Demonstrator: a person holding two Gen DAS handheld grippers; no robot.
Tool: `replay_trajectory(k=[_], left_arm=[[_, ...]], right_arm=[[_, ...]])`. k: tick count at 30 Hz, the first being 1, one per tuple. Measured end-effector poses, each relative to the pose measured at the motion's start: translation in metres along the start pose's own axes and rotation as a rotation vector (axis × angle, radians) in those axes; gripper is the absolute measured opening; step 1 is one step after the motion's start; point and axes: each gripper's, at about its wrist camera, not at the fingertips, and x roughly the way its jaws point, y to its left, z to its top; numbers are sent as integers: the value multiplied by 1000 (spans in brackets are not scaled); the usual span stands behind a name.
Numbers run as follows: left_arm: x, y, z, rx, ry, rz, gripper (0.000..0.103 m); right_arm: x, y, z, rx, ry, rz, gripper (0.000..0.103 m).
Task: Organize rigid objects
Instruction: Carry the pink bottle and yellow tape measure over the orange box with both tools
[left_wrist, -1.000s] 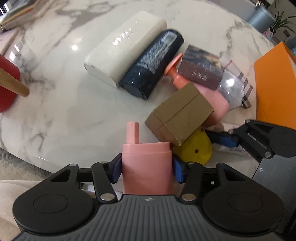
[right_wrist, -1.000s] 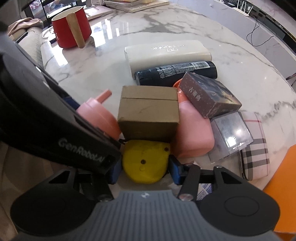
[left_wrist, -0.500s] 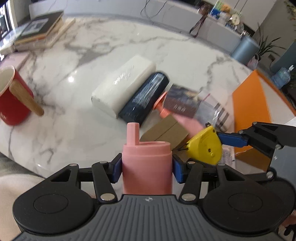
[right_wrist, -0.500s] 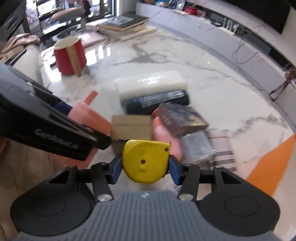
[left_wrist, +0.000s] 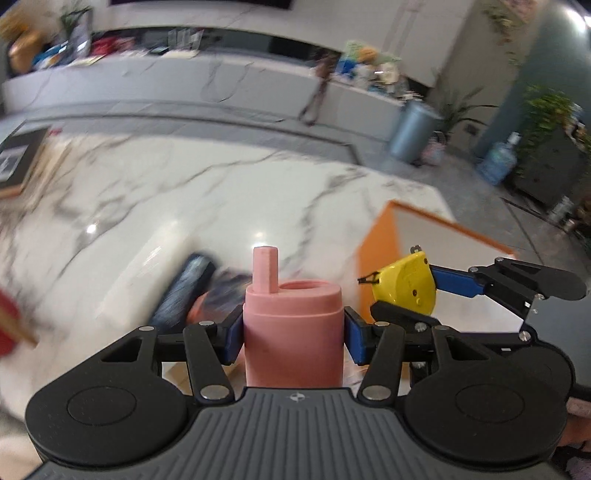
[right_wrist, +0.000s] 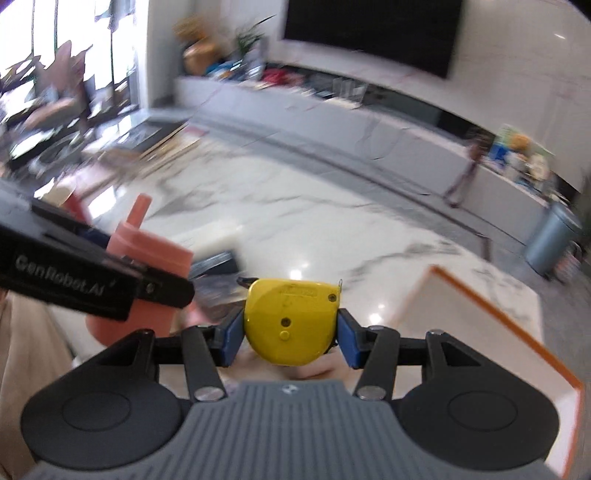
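Two grips: pink bottle (left_wrist: 291, 328), yellow tape measure (right_wrist: 290, 321)

I appear to stand in a home living room: marble table (left_wrist: 184, 206), wall television (right_wrist: 373, 33), low media console (right_wrist: 369, 125), potted plants (left_wrist: 546, 110).

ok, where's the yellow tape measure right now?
Clamped in the right gripper, the yellow tape measure is off the marble table, right of the pink bottle and beside the orange box.

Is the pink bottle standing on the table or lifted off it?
Lifted. The left gripper clamps the pink bottle between its blue pads, spout pointing up, and the marble table lies well below it.
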Motion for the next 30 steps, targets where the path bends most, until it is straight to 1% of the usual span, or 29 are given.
replay_trajectory(k=[3,7,10,12,16,19,21,24,26,30], left_arm=[[9,-27,15,31,2,-65,62],[29,-62,33,75,15,-138,62],[48,-87,43,112,31,-170,62],[63,-104,48,131,51,-187,62],[98,-132,50,177,116,-183,62],[123,-144,47,205,162,-164,62],[132,-150,44,225,175,-135,62],[146,-156,39,296,186,-79,62],[153,-161,37,328,207,-63,62],[169,-165,33,349,234,-38,62]], right_arm=[[-10,-30,-2,53,-14,-62,53],[-13,-69,-13,141,1,-137,53],[-9,-100,-29,226,35,-193,53],[-5,-115,-40,255,65,-214,53],[15,-136,-58,277,142,-238,53],[29,-142,-69,268,186,-236,53],[38,-148,-74,262,203,-228,53],[49,-151,-79,263,223,-215,53],[55,-153,-80,260,236,-209,53],[68,-155,-84,234,272,-188,53]])
